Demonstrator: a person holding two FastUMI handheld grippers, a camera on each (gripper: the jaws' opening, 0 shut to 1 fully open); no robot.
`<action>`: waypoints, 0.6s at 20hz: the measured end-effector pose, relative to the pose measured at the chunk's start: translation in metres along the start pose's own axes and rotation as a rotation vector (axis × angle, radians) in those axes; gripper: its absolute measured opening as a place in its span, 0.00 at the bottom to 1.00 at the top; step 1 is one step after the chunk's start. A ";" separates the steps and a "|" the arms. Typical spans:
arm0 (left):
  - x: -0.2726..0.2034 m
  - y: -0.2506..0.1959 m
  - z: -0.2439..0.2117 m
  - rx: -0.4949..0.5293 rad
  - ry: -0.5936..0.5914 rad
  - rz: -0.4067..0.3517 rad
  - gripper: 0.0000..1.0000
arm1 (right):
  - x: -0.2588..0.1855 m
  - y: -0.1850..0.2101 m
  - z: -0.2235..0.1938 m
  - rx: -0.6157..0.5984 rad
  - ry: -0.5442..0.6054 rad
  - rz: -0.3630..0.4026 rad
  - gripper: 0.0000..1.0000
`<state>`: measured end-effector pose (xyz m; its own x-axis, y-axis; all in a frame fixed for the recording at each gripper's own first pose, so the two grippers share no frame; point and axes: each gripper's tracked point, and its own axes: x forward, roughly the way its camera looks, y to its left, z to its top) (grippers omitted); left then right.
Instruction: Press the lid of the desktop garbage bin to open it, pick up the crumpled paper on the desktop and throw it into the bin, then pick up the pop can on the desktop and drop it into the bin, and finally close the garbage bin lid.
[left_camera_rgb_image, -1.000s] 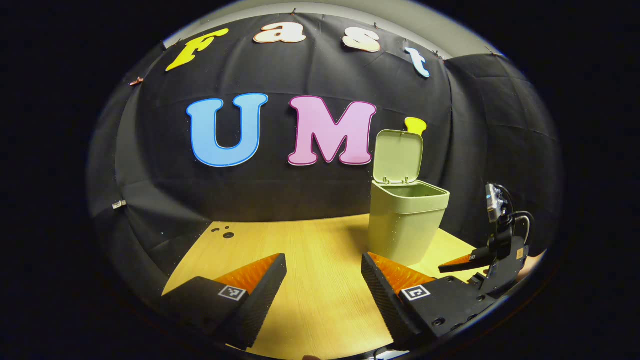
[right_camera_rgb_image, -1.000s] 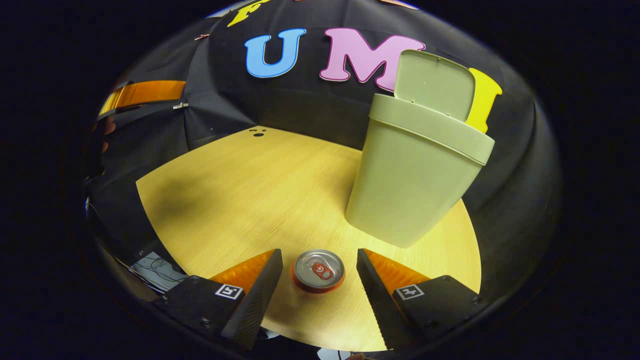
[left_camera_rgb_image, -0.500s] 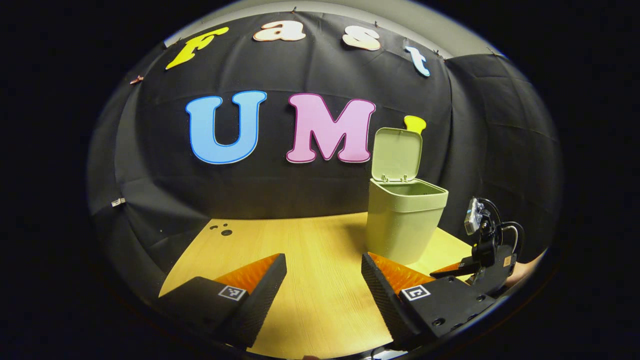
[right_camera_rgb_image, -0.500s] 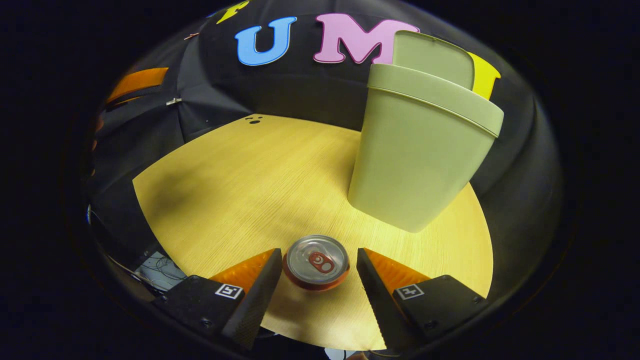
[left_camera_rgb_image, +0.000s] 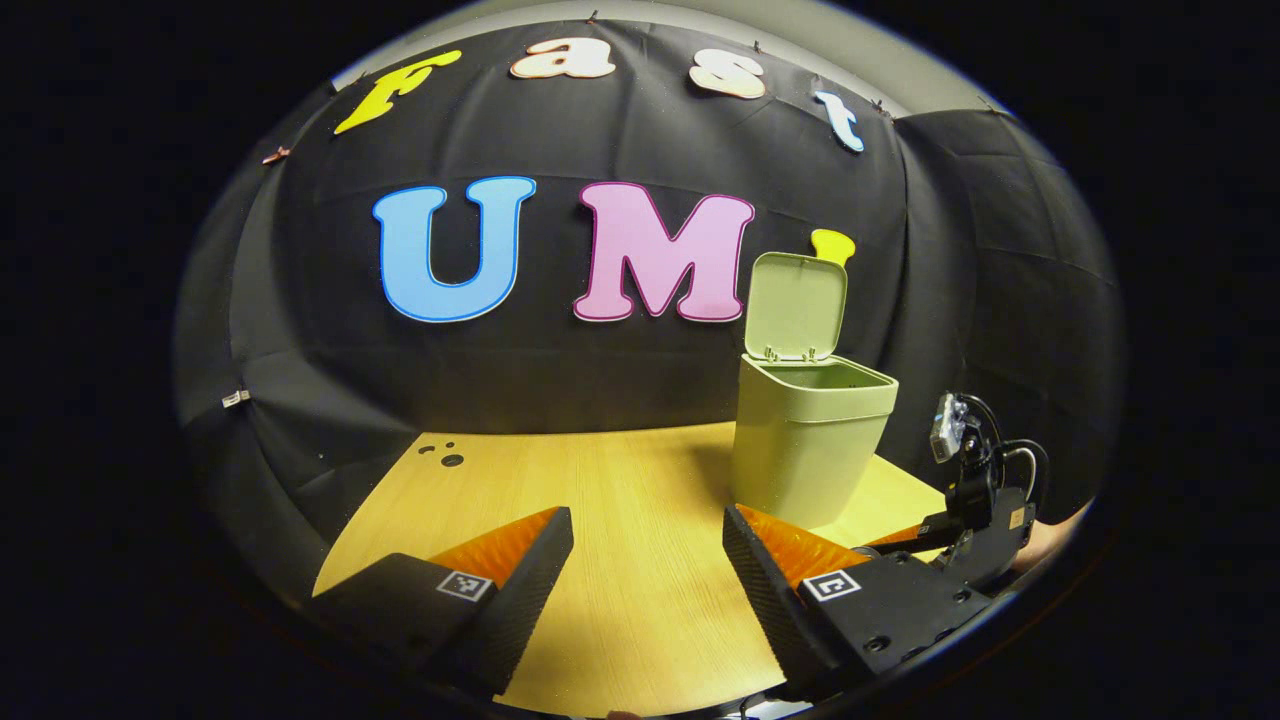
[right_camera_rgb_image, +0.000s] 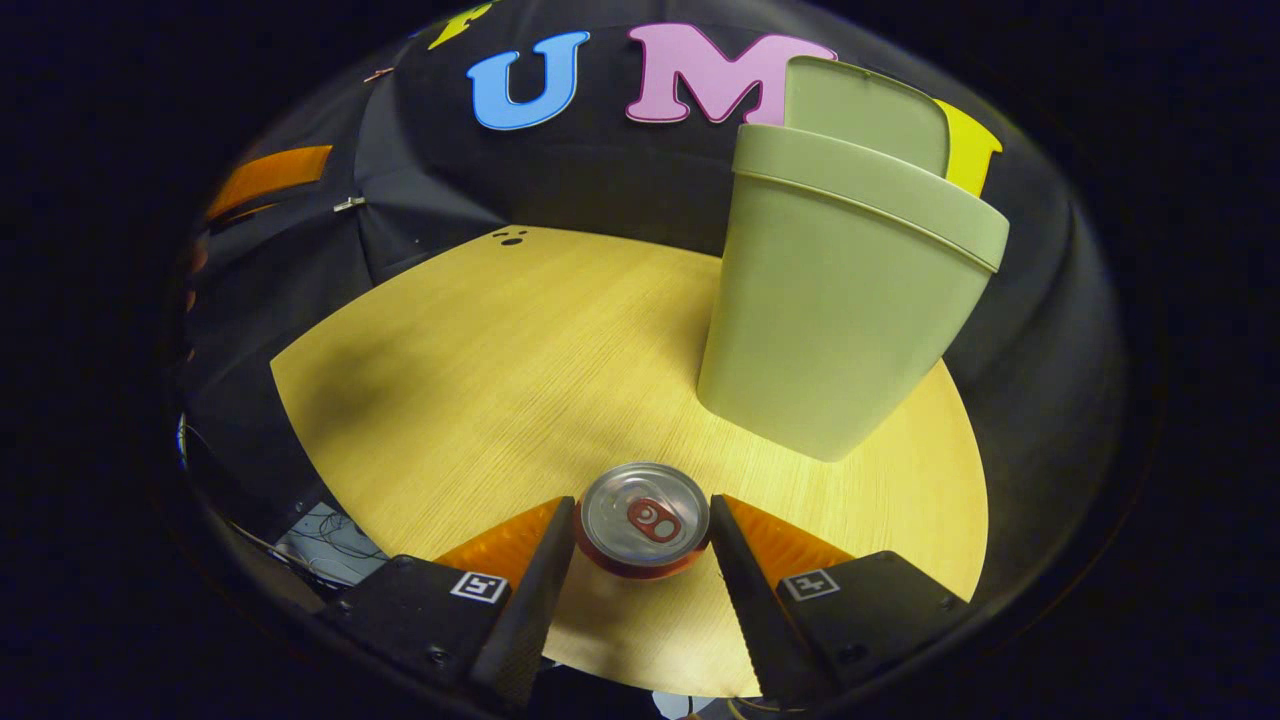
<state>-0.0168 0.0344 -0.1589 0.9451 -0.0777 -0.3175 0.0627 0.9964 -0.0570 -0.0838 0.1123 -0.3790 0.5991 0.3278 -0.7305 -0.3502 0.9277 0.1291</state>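
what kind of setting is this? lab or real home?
Likely a staged recording booth, not a home: black cloth wall behind a light wooden tabletop, with just a pale green plastic bin and a red pop can.

Tongs (left_camera_rgb_image: 648, 550) w/ wedge fingers, ribbed pads, square marker tags, screws; other tongs' (left_camera_rgb_image: 975, 510) cam + looped cable.

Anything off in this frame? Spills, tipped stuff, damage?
Nothing stands out. The bin stands upright on the table with its lid open; the pop can is upright between the right hand-held gripper fingers. No spill visible.
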 end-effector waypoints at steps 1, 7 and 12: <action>0.000 0.000 -0.001 -0.002 0.002 0.001 0.96 | -0.003 0.000 0.005 -0.004 -0.011 0.003 0.84; 0.003 -0.006 0.000 -0.013 -0.001 -0.007 0.96 | -0.032 -0.002 0.050 0.013 -0.107 0.019 0.84; 0.006 -0.011 0.001 -0.014 0.000 -0.013 0.97 | -0.060 -0.015 0.101 0.034 -0.215 0.003 0.84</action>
<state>-0.0119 0.0230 -0.1595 0.9443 -0.0903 -0.3165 0.0701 0.9947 -0.0747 -0.0418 0.0971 -0.2691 0.7392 0.3580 -0.5705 -0.3301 0.9309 0.1564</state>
